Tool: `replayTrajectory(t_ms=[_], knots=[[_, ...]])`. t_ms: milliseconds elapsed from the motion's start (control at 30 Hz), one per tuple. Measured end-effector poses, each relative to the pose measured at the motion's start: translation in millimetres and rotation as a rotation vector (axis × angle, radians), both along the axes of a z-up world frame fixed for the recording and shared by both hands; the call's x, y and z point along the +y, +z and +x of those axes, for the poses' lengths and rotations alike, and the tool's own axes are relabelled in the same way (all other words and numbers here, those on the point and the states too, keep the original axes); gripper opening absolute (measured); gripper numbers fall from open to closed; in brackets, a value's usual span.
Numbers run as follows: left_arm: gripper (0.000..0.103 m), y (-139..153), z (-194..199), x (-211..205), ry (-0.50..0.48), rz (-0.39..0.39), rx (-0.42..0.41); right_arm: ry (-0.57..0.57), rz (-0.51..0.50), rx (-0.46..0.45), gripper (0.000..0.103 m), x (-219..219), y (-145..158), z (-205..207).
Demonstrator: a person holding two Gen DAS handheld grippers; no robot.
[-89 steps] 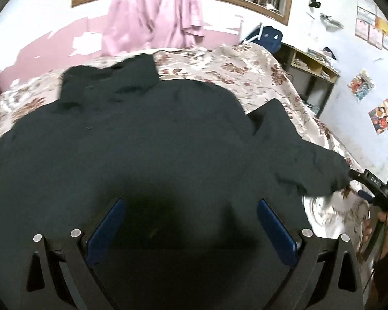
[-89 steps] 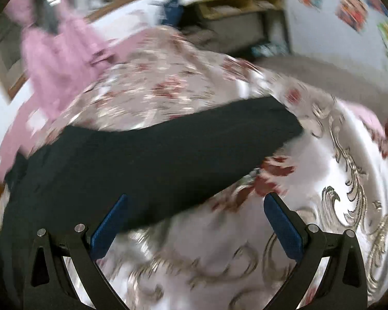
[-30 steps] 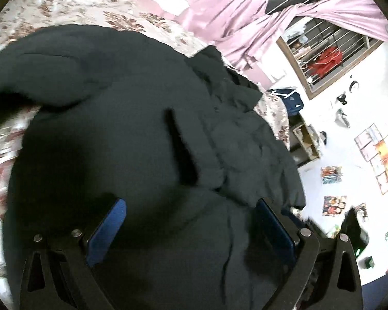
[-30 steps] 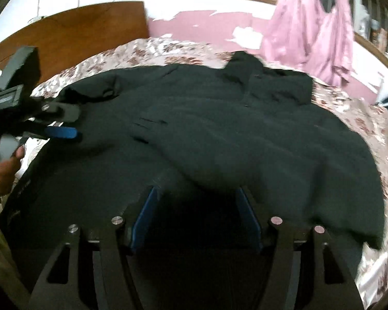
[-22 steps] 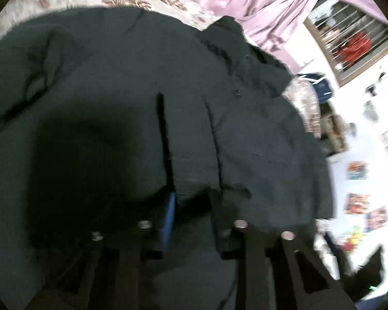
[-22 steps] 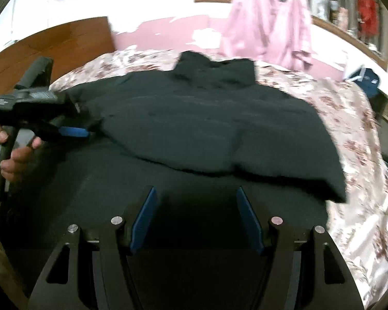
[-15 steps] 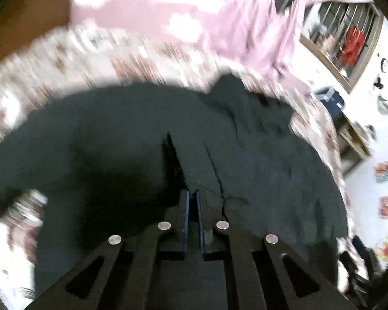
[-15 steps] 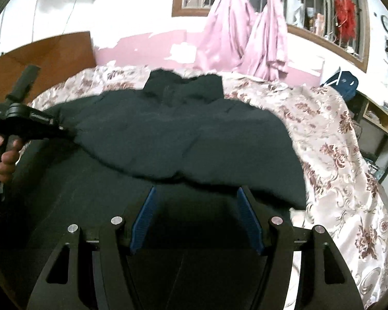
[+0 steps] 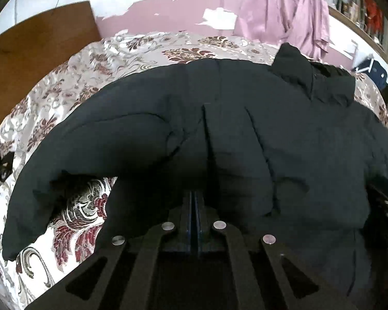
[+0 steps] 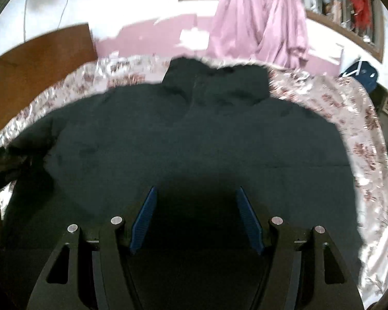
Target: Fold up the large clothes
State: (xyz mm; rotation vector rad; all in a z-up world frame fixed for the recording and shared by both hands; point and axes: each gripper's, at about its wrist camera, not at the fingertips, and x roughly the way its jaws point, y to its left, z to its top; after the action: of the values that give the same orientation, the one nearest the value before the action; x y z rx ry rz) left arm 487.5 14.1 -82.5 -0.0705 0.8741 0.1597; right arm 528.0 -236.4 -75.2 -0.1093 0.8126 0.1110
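Black padded jacket (image 9: 245, 129), spread across floral satin bedspread (image 9: 72, 90), collar toward far wall. Left claw (image 9: 194, 206) clamped tight on jacket fabric; right claw (image 10: 195, 219) spread apart, empty, above hem. Risk: 1-point pinch slipping, bulky padding springing open mid-fold.

The big black jacket (image 9: 284, 134) covers most of the bed (image 9: 72, 95). Left of the jacket, bare bed is free (flowery sheet). Behind the jacket, the wooden headboard (image 9: 38, 41) and pink curtains (image 10: 261, 23) block.
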Motion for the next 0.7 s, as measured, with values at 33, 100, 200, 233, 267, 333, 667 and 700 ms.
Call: replayTrajectory(t_ms=[33, 100, 200, 233, 267, 333, 667, 700], knots=[[0.003, 1.5, -2.9, 0.4, -0.016, 0.001, -0.011, -0.008, -0.025, 0.038, 0.061, 4.1, -10.5, 7.7], [0.003, 3.5, -7.3, 5.8, -0.035, -0.038, -0.017, -0.012, -0.031, 0.041, 0.063, 6.9, -19.3, 11.0], [0.006, 1.7, -16.8, 19.8, -0.043, -0.15, -0.012, -0.008, -0.009, 0.01, 0.064, 4.3, -24.4, 5.8], [0.01, 1.2, -20.6, 28.0, -0.044, -0.197, -0.009, -0.009, 0.0, -0.008, 0.064, 3.3, -26.1, 2.8], [0.015, 1.8, -27.4, 37.0, -0.042, -0.252, -0.009, -0.014, 0.006, -0.024, 0.067, 2.4, -27.2, 0.7], [0.03, 2.8, -43.2, 51.6, -0.036, -0.338, -0.022, -0.028, 0.006, -0.058, 0.072, -0.6, -28.4, -4.8], [0.094, 2.0, -113.4, 161.7, 0.28, -0.56, -0.104, -0.07, -0.012, -0.105, 0.089, -6.8, -26.4, -8.3], [0.094, -2.8, -115.7, 173.8, 0.322, -0.602, -0.1, -0.072, -0.015, -0.108, 0.09, -6.5, -26.6, -8.2]])
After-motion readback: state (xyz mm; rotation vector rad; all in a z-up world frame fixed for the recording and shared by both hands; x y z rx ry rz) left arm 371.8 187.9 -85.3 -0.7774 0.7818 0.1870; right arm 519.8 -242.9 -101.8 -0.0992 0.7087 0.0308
